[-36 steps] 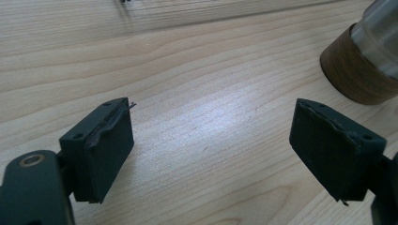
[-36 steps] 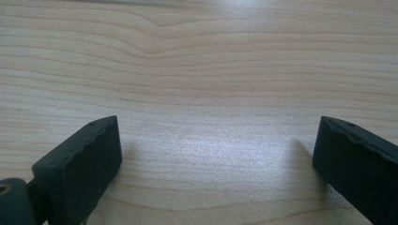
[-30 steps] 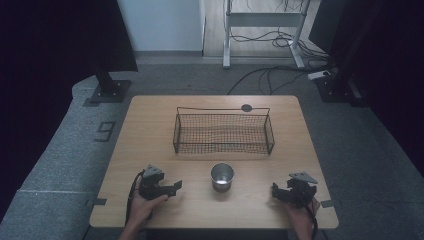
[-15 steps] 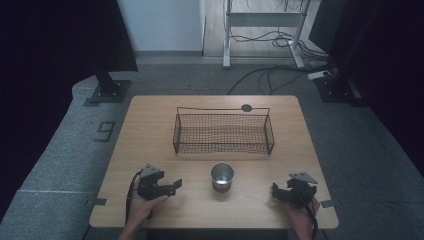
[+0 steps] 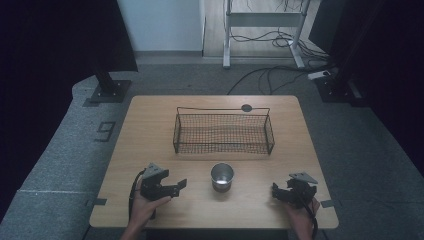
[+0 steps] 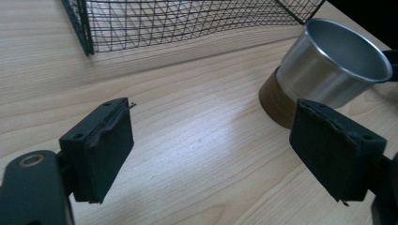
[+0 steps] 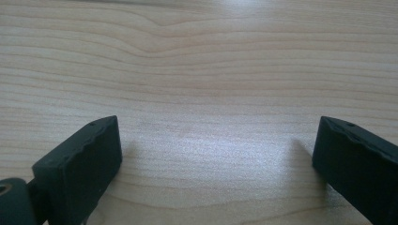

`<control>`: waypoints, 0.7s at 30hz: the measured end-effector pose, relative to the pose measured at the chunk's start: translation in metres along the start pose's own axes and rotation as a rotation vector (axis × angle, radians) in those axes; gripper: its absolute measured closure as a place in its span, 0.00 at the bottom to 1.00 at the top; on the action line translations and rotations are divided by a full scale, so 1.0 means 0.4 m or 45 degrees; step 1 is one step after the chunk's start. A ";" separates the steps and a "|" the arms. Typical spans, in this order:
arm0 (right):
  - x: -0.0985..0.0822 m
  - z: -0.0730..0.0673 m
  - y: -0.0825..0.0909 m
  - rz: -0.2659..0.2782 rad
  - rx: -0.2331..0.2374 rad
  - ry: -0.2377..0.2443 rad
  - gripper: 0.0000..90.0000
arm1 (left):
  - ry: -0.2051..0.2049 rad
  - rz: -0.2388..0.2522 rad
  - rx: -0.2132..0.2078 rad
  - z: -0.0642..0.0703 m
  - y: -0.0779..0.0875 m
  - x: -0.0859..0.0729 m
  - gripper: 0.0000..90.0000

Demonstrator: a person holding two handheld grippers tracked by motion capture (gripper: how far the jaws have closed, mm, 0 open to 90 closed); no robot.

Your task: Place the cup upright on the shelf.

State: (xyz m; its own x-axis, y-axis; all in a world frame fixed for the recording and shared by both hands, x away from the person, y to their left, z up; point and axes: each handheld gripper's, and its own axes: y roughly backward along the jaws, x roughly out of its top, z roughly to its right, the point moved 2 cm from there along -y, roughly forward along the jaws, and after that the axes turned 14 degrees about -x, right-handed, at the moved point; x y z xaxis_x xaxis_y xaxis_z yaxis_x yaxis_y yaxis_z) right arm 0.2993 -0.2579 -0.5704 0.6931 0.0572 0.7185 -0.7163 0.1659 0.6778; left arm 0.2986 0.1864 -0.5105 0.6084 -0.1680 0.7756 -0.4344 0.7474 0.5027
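The steel cup (image 6: 335,63) is cut off at the left claw (image 6: 225,154) view's edge, its brown base partly hidden behind a jaw. On the tabletop (image 5: 150,125) it stands between both wide, empty claws, in front of the wire basket (image 5: 223,131). Nothing seems moved since a second ago, the right claw (image 5: 286,192) included.

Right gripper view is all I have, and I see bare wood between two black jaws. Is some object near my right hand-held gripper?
Observer: Yes, a steel cup stands upright between the right hand-held gripper and the left hand-held gripper.
Operator: Is the left one open?
Observer: Yes, its jaws stand wide apart, with nothing between them.
Operator: What lies behind the cup?
Observer: An empty black wire basket, farther along the table.
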 end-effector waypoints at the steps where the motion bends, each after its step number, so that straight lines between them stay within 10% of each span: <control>1: 0.000 0.000 0.000 0.000 0.000 0.000 0.02 | -0.008 -0.002 -0.004 0.003 -0.002 0.002 0.16; 21: 0.000 0.000 0.000 0.000 0.000 0.000 0.02 | -0.039 -0.014 -0.049 0.042 -0.025 0.019 0.15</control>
State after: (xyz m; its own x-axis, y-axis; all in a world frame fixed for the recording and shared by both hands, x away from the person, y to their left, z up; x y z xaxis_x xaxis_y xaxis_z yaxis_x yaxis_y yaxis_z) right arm 0.2993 -0.2579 -0.5704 0.6932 0.0571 0.7185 -0.7163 0.1658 0.6778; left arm 0.2965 0.1668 -0.5030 0.5924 -0.1954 0.7816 -0.4015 0.7694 0.4968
